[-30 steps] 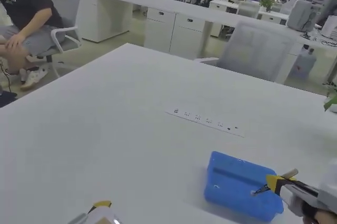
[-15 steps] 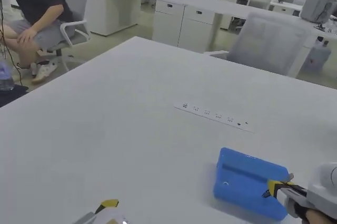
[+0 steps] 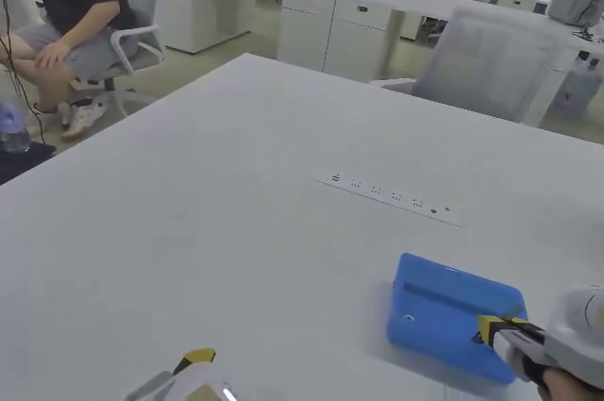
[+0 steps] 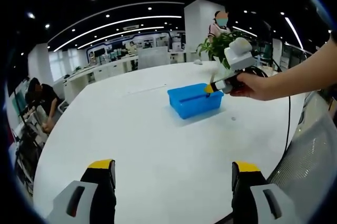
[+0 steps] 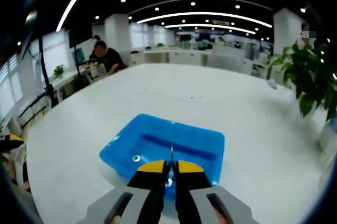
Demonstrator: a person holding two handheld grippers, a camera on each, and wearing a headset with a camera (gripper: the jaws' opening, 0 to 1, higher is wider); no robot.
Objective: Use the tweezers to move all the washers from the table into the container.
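At seven o'clock on the table, our left gripper (image 3: 193, 373) still waits, jaws wide apart. At five o'clock, our right gripper (image 3: 489, 330) stays clamped on the tweezers (image 5: 171, 153), hand held low at the blue container (image 3: 453, 297), which holds one washer (image 5: 136, 158).

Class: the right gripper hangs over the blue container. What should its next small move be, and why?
One washer already lies in the blue container, and the tip of the tweezers looks empty, though it is too thin to be sure. So probably lift the right gripper clear and carry the tweezers toward the small speck on the table beside it, possibly another washer.
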